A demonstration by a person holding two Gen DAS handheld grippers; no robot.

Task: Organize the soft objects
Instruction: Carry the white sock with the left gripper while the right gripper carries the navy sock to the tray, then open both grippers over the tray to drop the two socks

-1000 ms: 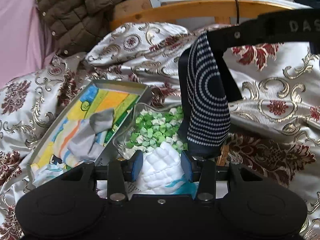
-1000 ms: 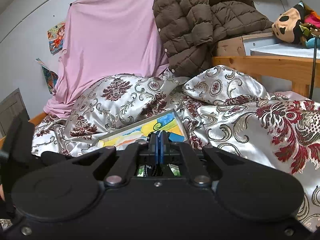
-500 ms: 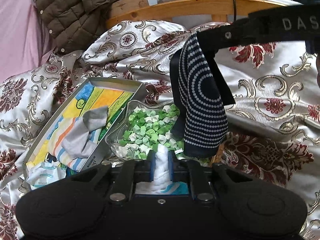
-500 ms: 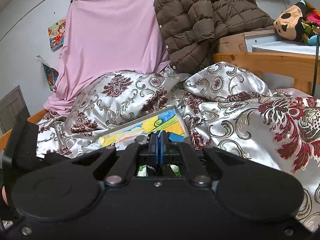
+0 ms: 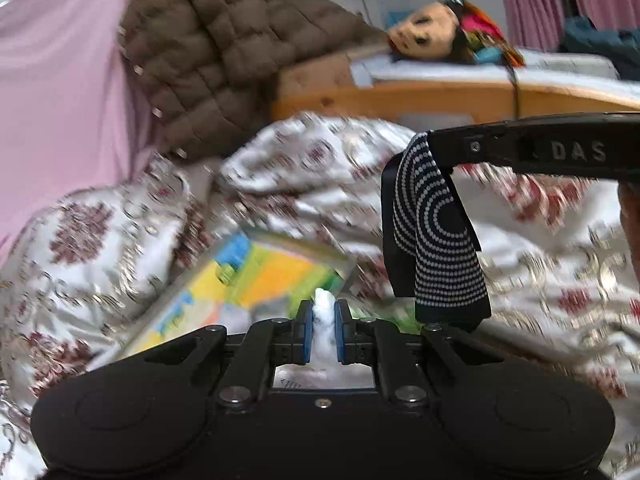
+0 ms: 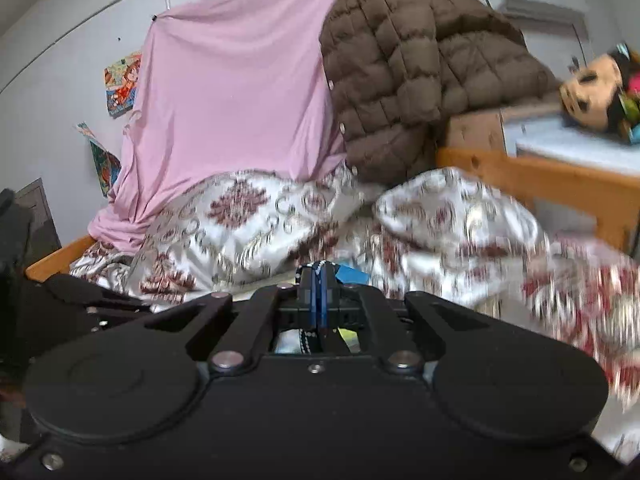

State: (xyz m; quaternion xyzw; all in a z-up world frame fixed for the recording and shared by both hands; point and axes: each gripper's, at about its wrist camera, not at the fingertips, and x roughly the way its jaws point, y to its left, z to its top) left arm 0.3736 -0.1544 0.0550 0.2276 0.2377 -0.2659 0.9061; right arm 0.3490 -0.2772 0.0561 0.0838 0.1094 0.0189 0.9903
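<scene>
The white cloth [image 5: 323,312] sits pinched between the blue pads of my left gripper [image 5: 322,322], just in front of the colourful tin [image 5: 256,280] on the patterned quilt [image 5: 120,216]. To the tin's right, my right gripper [image 5: 434,140] is clamped on the dotted navy sock [image 5: 438,236], which hangs free above the quilt.

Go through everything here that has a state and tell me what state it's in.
Left claw: shut on the white cloth, lifted.
Right claw: shut on the dotted sock, which hangs free.
Colourful tin: open, lying on the bedspread.
Brown jacket: draped over the bed frame.
</scene>
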